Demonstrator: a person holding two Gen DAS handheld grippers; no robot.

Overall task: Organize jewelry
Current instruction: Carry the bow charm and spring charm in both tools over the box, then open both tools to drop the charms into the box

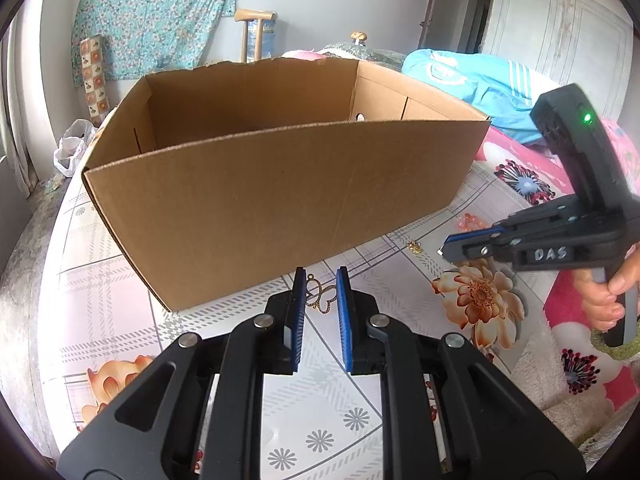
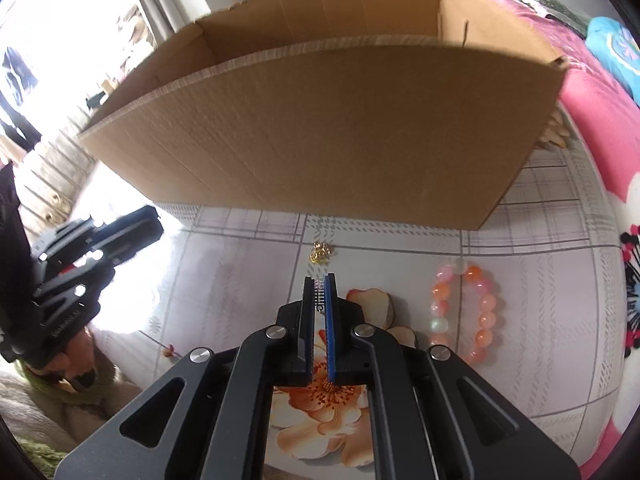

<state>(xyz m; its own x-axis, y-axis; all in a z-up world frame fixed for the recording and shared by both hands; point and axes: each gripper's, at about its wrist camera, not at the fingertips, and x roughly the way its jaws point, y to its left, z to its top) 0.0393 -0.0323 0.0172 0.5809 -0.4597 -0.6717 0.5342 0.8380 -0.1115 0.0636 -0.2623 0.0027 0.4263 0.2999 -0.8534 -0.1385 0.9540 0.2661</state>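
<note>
A: Where's the jewelry sitting for you?

B: Your gold butterfly pendant lies flat on the bench, just in front of the cardboard box and between the blue pads of your left tongs. Those tongs are spread apart, with the pendant in the gap; I cannot tell whether either pad touches it.

A: And my other hand?

B: Your right tongs are clenched on a small silver toothed piece, pinched near the tips. From the left camera you can see the same tongs reaching in from the right, with your hand wrapped round the handle.

A: Anything else loose?

B: A small gold trinket rests on the bench ahead of your right tongs, near the box wall but apart from it. A bracelet of orange and pink beads lies to the right of those tongs, clear of the box. In the left camera it is only a blurred cluster of beads.

A: And around that?

B: The bench wears a checked, flowered cloth. A pink flowered blanket lies to the right, with a light blue garment behind the box.
</note>
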